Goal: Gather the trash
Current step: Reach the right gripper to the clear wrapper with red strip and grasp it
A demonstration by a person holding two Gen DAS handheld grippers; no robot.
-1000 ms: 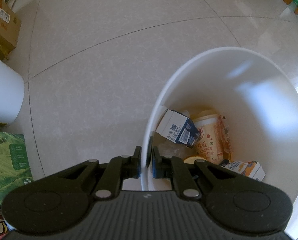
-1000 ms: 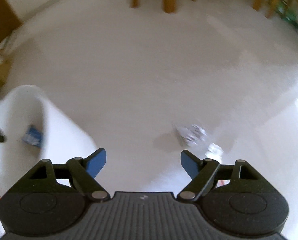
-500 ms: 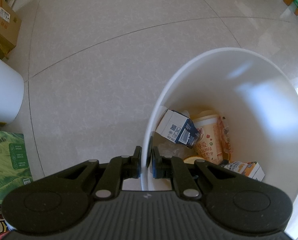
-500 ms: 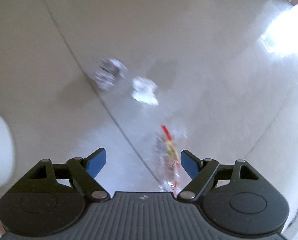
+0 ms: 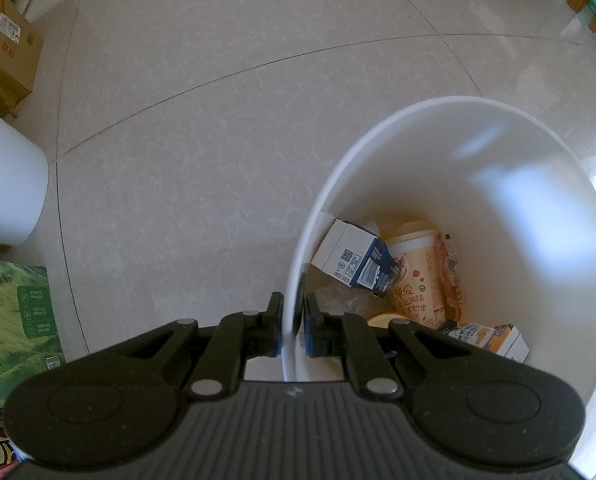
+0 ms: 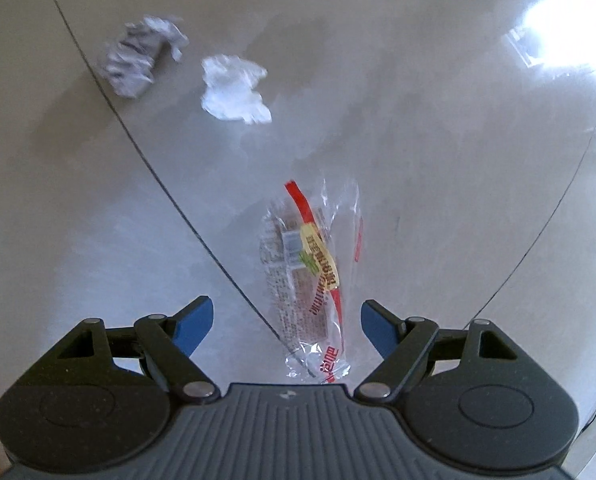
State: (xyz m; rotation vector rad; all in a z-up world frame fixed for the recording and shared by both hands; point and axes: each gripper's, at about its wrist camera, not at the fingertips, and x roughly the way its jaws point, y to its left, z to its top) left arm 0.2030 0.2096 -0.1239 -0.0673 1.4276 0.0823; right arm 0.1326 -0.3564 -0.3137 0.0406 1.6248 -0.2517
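So, biggest thing first: the pale tiled floor (image 5: 201, 128) fills most of both wrist views. Next is the round white plastic trash bin (image 5: 538, 208), taking up the right half of the left wrist frame. My left gripper (image 5: 291, 322) is clamped on its near rim, one finger outside the wall and one inside, jaws squeezed together with just the thin plastic between them.

Inside the bin there's a tall beige printed paper cup (image 5: 416, 272) lying on its side, a white-and-navy drink carton (image 5: 354, 260) leaning over it at the left, and a smaller orange-and-white carton (image 5: 492, 338) at the lower right. A brown cardboard box (image 5: 5, 48) sits in the upper left of that frame, and a green printed box (image 5: 13, 312) at the lower left.

Over in the right wrist view, my right gripper (image 6: 286, 322) has its blue-padded jaws spread wide, gripping nothing. A clear plastic snack wrapper with a red and yellow stripe (image 6: 310, 276) lies flat on the floor in the lower centre, its near end between the fingers, touching neither. Upper left there's a crumpled white tissue (image 6: 233, 90), and just beside it a crumpled grey-printed paper wad (image 6: 137, 58), a bit blurred.
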